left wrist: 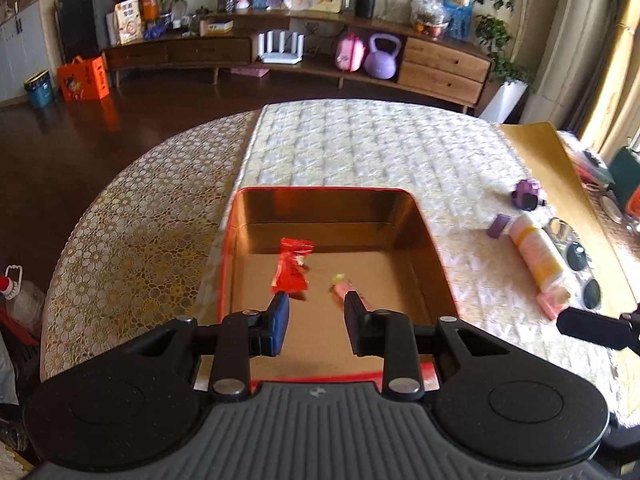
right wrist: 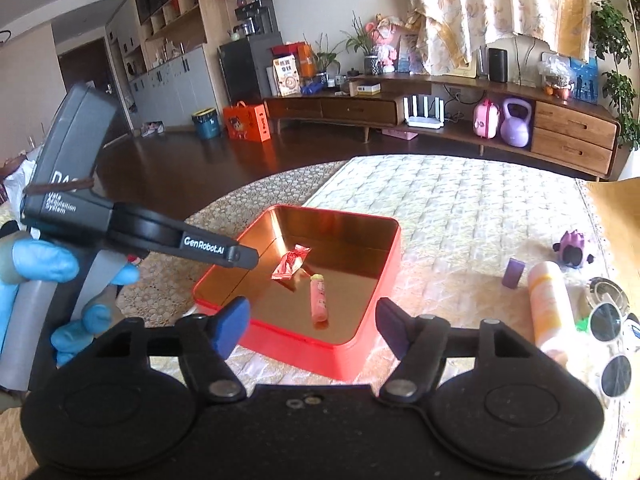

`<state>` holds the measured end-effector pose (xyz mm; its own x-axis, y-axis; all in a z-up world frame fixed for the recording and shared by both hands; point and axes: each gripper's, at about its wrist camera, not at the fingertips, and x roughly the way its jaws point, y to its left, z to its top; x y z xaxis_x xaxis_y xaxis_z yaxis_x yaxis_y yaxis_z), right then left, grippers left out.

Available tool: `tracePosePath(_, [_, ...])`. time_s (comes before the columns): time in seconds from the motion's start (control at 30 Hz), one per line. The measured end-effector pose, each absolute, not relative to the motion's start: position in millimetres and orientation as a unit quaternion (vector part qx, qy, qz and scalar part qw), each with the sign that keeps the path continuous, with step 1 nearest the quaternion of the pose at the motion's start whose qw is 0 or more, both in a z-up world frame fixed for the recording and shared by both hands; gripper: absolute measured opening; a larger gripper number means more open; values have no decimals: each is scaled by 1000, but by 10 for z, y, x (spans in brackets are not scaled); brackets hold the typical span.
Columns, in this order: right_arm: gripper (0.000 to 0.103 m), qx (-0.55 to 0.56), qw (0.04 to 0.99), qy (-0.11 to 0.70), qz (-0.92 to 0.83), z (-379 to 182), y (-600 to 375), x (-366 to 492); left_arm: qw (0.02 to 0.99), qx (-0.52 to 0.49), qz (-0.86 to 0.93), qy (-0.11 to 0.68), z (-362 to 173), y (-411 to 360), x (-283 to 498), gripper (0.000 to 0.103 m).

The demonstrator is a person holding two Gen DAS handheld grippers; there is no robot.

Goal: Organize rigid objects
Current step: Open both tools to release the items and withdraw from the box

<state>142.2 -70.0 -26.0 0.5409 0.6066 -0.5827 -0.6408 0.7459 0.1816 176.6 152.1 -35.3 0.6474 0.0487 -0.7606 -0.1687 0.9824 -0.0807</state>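
Observation:
A red tin box [left wrist: 234,240] [right wrist: 384,276] with a shiny gold inside sits on the table. In it lie a red candy wrapper [left wrist: 292,266] [right wrist: 290,263] and a small pink tube [left wrist: 344,286] [right wrist: 319,298]. My left gripper [left wrist: 316,316] is open and empty over the near part of the box; it also shows from the side in the right wrist view [right wrist: 246,258]. My right gripper [right wrist: 308,326] is open and empty above the box's near corner. To the right of the box lie a pink-and-yellow bottle [left wrist: 538,256] [right wrist: 550,304], a purple block [left wrist: 498,226] [right wrist: 513,273] and a purple toy figure [left wrist: 528,194] [right wrist: 573,250].
Two pairs of sunglasses [right wrist: 610,342] [left wrist: 580,266] lie at the table's right edge by a yellow mat [left wrist: 536,140]. The table has a quilted white cloth [left wrist: 380,148] over a gold patterned cover [left wrist: 132,224]. A wooden TV cabinet [left wrist: 280,56] stands across the dark floor.

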Motion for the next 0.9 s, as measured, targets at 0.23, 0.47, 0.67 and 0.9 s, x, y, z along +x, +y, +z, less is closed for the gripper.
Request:
tracePosePath(0.23, [79,-14,886,303,351,-176,-960,1217,914,-59,57,398,-238,1258,1477,29])
tracePosePath(0.47, [85,1,899,283,335,-95,-1232,1039,921,-49,36,385,-180,926,1220,30])
tracePosePath(0.67, [89,2,913,267,308,-96,-1458,845,930,-53,4,363,-143,647,1019,76])
tracePosePath(0.9, [97,21,927,270,258,-162,-1834,725,929,-52,-27,365,-186,347,960,81])
